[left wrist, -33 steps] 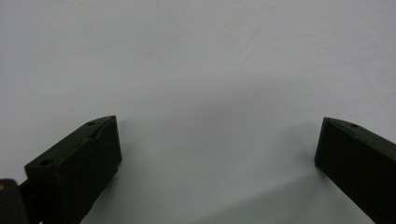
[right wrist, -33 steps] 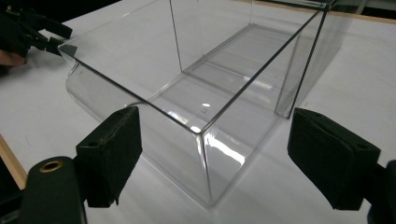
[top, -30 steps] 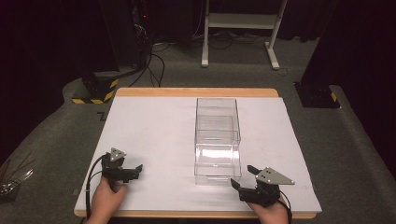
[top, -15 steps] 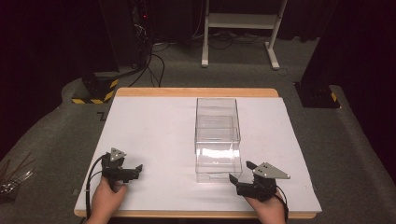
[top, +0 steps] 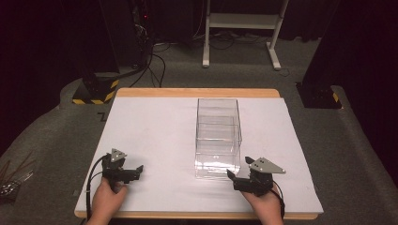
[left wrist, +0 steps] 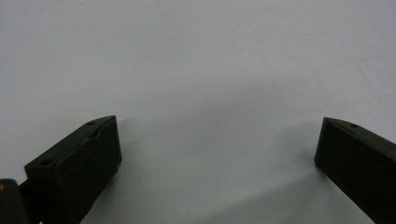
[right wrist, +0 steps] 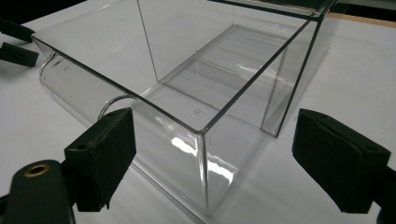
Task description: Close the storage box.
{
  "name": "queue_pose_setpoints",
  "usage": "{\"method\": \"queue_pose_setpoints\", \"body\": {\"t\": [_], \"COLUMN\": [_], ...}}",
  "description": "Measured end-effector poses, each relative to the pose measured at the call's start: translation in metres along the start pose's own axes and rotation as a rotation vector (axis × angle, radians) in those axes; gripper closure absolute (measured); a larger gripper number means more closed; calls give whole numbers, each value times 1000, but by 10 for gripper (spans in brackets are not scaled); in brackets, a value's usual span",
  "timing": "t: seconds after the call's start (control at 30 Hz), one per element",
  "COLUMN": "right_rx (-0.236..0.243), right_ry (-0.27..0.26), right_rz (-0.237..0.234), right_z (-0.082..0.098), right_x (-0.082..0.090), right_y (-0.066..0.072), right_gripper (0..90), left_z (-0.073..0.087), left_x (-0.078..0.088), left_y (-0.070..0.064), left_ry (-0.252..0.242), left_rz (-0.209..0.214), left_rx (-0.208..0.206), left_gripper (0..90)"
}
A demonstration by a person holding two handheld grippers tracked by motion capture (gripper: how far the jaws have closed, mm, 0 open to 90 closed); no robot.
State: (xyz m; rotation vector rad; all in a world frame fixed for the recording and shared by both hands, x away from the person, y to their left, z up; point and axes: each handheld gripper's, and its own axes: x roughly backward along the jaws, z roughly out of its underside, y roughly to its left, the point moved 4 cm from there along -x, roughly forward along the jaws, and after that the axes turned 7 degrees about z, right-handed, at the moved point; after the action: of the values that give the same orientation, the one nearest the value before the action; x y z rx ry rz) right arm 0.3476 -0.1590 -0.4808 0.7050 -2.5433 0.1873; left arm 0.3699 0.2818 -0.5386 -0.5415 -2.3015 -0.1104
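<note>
The box [top: 218, 138] is of clear, colourless plastic. It stands on a white counter [top: 159, 136] with a light wooden edge. Both claws, left [top: 136, 169] and right [top: 233, 169], are black; the right one has a grey plate. The floor [top: 56, 136] around the counter is grey carpet.
</note>
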Motion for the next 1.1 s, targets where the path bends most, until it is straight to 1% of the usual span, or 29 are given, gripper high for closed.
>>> {"method": "queue_pose_setpoints", "body": {"t": [0.07,0.27,0.5,0.6,0.87,1.1], "right_rx": [-2,-13,-8,-18,-17,-26], "right_ry": [2,11,13,15,11,13], "right_rz": [4,16,23,27,39,48], "right_z": [-1,-1,-3,-5,-8,-11], "right_x": [-4,-9,-15,-18,-25,-31], "right_y": [-2,-7,-10,-13,-16,-19], "right_gripper": [132,115,116,116,117,117], "left_z": [0,0,0,0,0,0], "left_x": [0,0,0,0,0,0], "left_y": [0,0,0,0,0,0], "left_ry": [2,5,5,5,5,5], "left_rz": [0,0,0,0,0,0], "left_rx": [-3,-6,-6,-6,-6,-6], "left_gripper": [6,6,6,6,6,6]}}
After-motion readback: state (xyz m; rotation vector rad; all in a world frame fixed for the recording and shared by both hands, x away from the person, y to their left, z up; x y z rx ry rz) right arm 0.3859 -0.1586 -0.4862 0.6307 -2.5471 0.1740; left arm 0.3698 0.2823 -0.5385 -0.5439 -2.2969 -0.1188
